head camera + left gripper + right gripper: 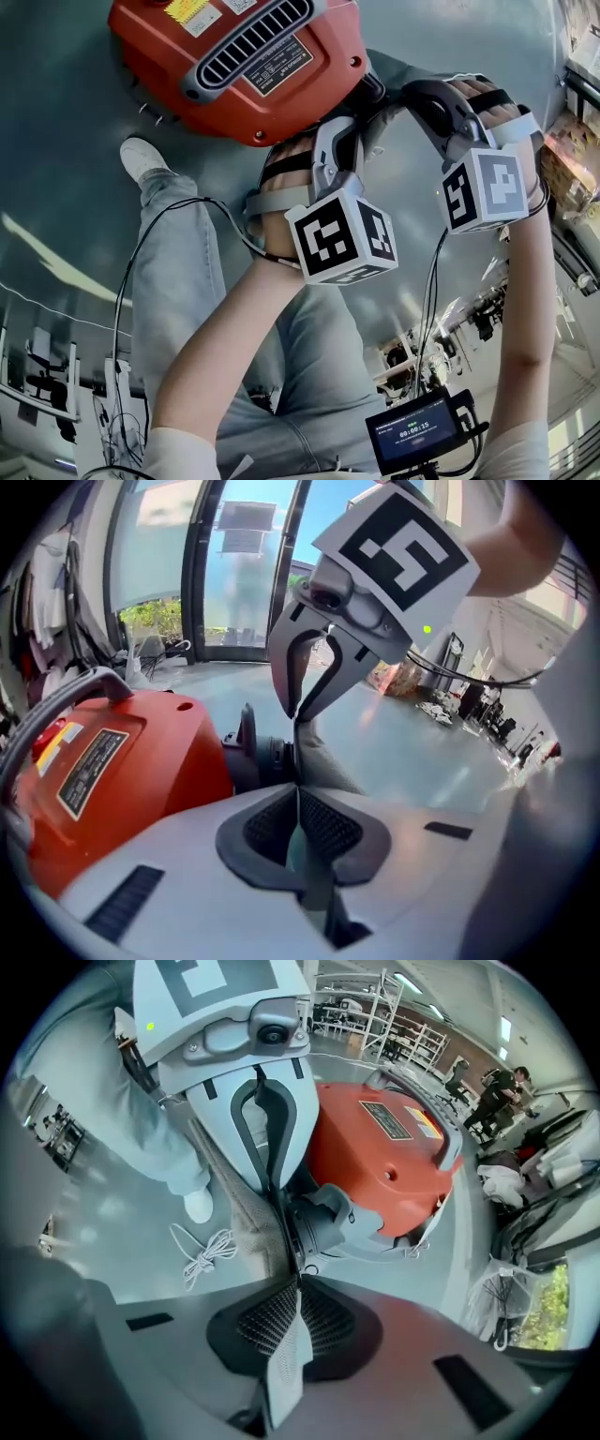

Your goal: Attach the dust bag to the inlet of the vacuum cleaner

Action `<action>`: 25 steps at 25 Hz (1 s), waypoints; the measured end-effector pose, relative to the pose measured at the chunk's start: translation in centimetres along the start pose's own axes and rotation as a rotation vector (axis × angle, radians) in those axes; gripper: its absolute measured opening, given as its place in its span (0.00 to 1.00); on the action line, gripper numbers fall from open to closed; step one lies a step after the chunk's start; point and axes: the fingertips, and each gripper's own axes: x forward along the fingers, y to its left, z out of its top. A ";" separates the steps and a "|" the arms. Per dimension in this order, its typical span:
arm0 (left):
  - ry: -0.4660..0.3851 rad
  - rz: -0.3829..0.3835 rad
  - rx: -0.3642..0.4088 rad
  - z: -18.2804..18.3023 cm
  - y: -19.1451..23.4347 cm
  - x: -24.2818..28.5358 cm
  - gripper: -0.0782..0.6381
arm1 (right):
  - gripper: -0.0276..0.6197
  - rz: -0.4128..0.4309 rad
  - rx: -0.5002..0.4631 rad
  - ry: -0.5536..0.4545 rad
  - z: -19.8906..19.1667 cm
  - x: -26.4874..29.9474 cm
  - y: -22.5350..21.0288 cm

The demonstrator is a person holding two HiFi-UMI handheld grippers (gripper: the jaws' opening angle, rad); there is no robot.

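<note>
clenching the grey dust bag, the left gripper and right gripper hold it beside the vacuum cleaner inlet.

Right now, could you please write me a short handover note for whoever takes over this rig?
Left gripper: shut on the bag's edge.
Right gripper: shut on the bag too, facing the left one.
Bag: held between them, right by the inlet of the vacuum, which sits on the floor.
Done: bag gripped and brought to the inlet.
Left: slip its mouth over the inlet; it does not look seated yet.
</note>
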 end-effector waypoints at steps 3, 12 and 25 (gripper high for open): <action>0.037 -0.014 0.023 -0.3 -0.4 -0.4 0.12 | 0.07 0.000 0.012 -0.013 0.6 -0.8 0.0; 0.079 0.002 0.006 0.7 0.0 -0.1 0.15 | 0.07 -0.019 0.030 -0.010 0.7 -0.8 0.0; 0.039 -0.028 -0.088 -0.7 -0.2 0.6 0.12 | 0.05 -0.173 0.155 -0.160 3.8 -5.1 -2.9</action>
